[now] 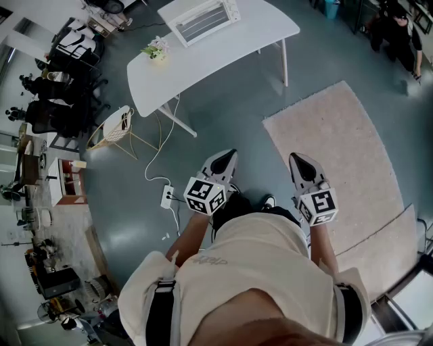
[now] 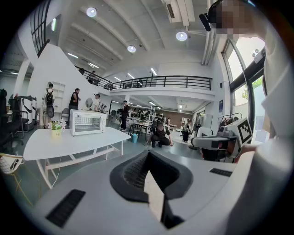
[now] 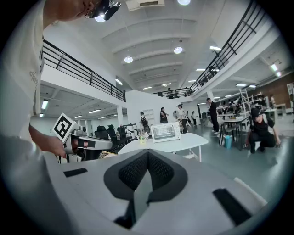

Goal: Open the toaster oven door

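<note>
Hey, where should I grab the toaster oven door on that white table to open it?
Probably take the toaster oven door along its top edge, coming from the front: the glass door faces you across the table. From this far the handle itself can't be made out.

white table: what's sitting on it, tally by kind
toaster oven: 1
small potted plant: 1
total on the white table: 2
</note>
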Tool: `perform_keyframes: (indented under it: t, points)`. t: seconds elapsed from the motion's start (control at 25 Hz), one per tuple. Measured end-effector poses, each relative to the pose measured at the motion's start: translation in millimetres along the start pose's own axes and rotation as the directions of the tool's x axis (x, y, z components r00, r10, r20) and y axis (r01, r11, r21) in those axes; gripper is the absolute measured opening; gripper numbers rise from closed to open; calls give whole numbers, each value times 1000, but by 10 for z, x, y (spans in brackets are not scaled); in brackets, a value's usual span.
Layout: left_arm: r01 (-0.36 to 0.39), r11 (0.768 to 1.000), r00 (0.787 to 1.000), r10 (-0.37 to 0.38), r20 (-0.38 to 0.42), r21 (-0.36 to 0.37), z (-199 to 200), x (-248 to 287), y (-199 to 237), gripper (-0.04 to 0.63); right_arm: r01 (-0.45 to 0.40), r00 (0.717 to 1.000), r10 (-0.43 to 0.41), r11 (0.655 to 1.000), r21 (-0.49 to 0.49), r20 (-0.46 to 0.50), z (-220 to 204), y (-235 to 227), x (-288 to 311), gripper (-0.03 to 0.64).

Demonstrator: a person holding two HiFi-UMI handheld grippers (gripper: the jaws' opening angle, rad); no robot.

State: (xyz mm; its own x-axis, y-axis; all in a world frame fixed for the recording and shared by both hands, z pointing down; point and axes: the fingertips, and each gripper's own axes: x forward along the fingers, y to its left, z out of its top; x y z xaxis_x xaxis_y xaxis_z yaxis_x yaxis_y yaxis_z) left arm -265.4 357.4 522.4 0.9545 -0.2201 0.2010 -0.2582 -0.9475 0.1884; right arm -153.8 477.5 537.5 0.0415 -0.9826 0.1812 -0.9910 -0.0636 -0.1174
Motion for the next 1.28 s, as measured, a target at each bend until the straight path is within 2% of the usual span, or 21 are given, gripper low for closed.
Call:
perform_keyframes:
  t: [0.24,0.4,0.56,0.64,0.88,1.08,1.28]
  points:
    - [8,1000,1000,-9,26,4,175,120,-31,18,23,1000,-23,1000,10,12,89,-163,-59,4]
    - [5,999,1000,-4,18,-36,79,155,8,18,43,999,-44,997,57,30,-17,-241,-63,5]
    - [-13,996,1000,13,-3,89,59,128,-81,18,40,999,-41,998,57,25,-60,-248,-73,6]
    - [-9,995,1000,10,-11,96,59,111,-107,18,26,999,-27,998,61,18,-83,-249,-27,6]
    - [-60,998,997,58,-59,-26,-202,32,239,18,-12,1000,10,998,63,22,-127,-165,181,6]
    - [-102,990,995,100,-23,-101,-160,47,434,18,-12,1000,12,997,74,5,-184,-196,214,6]
    - [-106,982,994,108,9,-158,-22,162,510,20,-21,1000,20,997,75,12,-101,-287,269,6]
